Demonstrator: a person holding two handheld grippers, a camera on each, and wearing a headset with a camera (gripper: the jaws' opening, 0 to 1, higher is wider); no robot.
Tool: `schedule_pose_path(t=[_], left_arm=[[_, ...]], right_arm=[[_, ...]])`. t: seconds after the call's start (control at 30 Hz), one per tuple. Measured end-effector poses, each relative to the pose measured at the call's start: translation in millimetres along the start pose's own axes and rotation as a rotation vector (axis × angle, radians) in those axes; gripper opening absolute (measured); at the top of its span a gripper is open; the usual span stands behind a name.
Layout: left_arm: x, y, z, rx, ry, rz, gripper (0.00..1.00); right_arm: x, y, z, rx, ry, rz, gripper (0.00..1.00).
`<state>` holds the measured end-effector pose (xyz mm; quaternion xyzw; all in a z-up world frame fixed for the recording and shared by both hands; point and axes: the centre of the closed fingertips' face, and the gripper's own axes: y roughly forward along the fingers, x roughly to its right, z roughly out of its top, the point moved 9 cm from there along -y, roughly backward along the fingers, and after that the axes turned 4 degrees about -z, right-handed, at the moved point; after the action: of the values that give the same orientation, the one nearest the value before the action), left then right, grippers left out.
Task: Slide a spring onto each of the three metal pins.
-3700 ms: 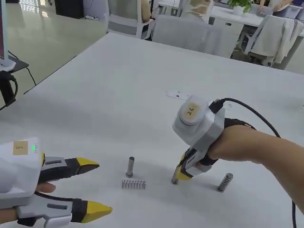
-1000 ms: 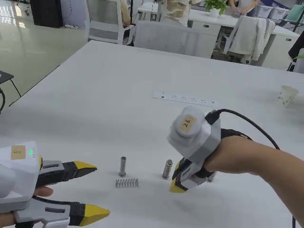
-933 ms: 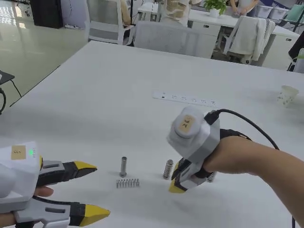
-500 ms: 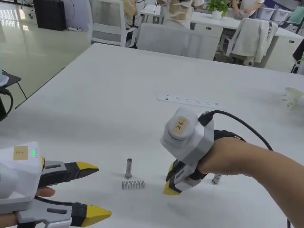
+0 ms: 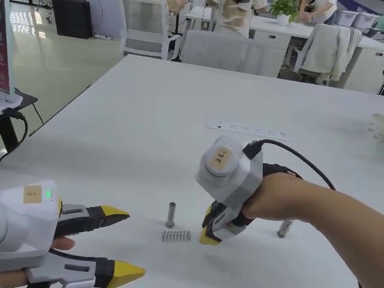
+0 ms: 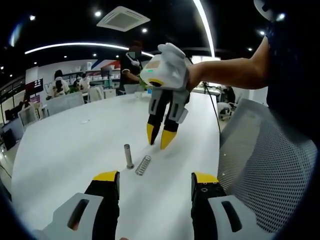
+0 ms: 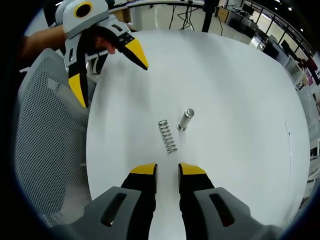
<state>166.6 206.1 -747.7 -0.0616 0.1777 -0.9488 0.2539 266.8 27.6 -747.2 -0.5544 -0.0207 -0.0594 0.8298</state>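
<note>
Left tongs (image 5: 127, 243) sit nearest the person, low at the near edge of the white table (image 5: 150, 120), jaws spread wide with nothing between them; the left gripper view shows the same wide gap at its own tips (image 6: 155, 177). Just beyond them a loose spring (image 5: 176, 236) lies flat on the table, and close behind it a bare metal pin (image 5: 171, 215) stands upright, near the spring but apart from it. In the right gripper view the spring (image 7: 168, 135) and pin (image 7: 185, 120) lie straight ahead of the right tongs (image 7: 168, 170), whose yellow tips are parted by a narrow gap and grip nothing. In the head view the right tongs (image 5: 207, 236) point down at the table just right of the loose spring, tips close to the surface; whether they touch it cannot be told. To the right of that hand a second spring (image 5: 284, 228) stands nearly upright; whether a pin is inside it cannot be told. A black cable (image 5: 300, 159) runs back from the right tongs. Farther off lies a white power strip (image 5: 249, 128), and past the table's far edge stands a grey chair (image 5: 228, 51).
</note>
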Motion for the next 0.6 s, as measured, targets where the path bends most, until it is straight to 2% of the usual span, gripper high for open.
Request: schedule_pose_path(t=[0.6], left_arm=[[-4.0, 5.6, -5.7, -0.006, -0.024, 0.008, 0.52]], right_arm=[[9.7, 22.1, 9.4, 0.008, -0.056, 0.033, 0.14]])
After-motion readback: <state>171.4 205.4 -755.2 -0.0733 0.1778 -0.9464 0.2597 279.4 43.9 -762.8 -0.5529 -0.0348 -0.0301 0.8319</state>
